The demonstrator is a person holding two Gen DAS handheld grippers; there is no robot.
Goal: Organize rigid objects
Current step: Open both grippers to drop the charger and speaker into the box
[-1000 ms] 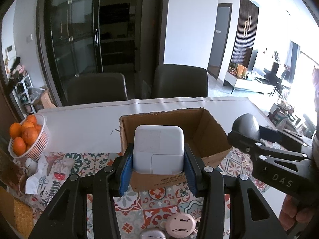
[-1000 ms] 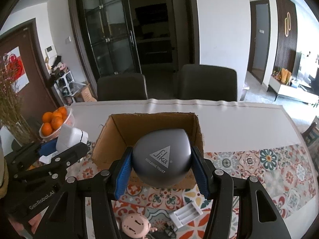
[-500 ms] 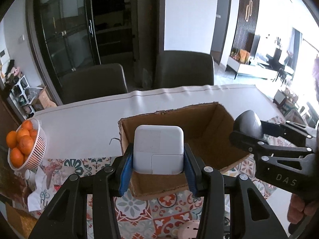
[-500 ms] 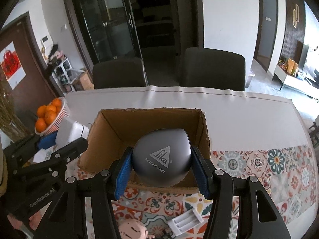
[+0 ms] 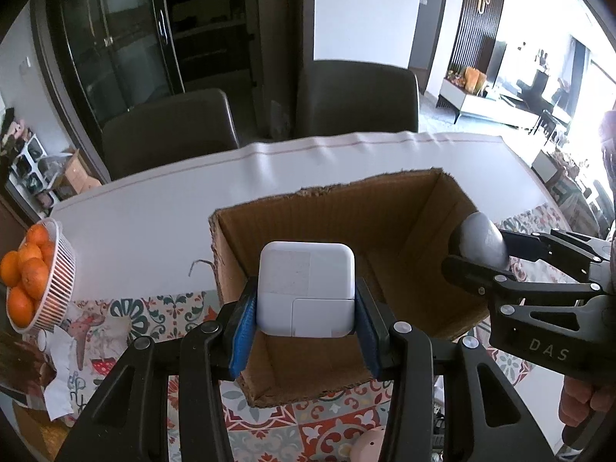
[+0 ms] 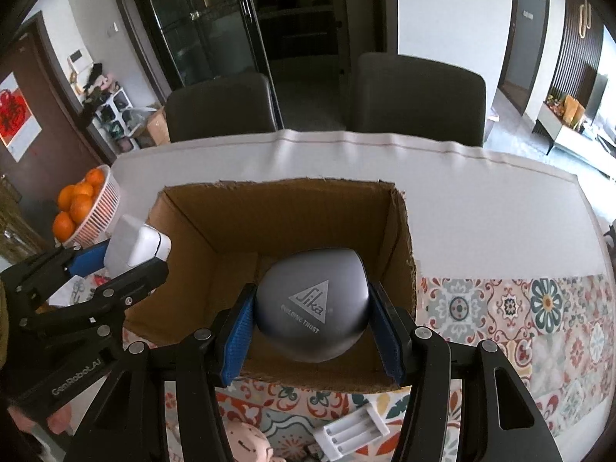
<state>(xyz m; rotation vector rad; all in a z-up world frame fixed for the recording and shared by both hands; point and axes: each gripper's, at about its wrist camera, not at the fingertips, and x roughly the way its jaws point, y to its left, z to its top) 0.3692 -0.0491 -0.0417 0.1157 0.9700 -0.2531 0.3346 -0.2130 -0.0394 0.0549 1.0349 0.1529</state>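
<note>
**Carrying two hard objects over the cardboard box**

Held between the blue pads of the left gripper (image 5: 306, 331) is a white power adapter (image 5: 306, 294), clamped across its two flat side faces. Beyond those fingertips, the open cardboard box (image 5: 385, 231) is seen, its floor bare where visible. The right gripper (image 6: 310, 331) is closed on a grey rounded case (image 6: 312, 308), printed with a triangle logo, and is poised above the same box, just to the right of the left gripper.

Both objects are judged stiff and fairly light. The adapter is smooth-skinned but flat-sided, so a grip across parallel faces is judged secure. The grey case is domed and glossy; slipping out of the pads is judged likelier there, so its widest girth is best taken. Neither is judged fragile, though release close to the box floor is advised.
</note>
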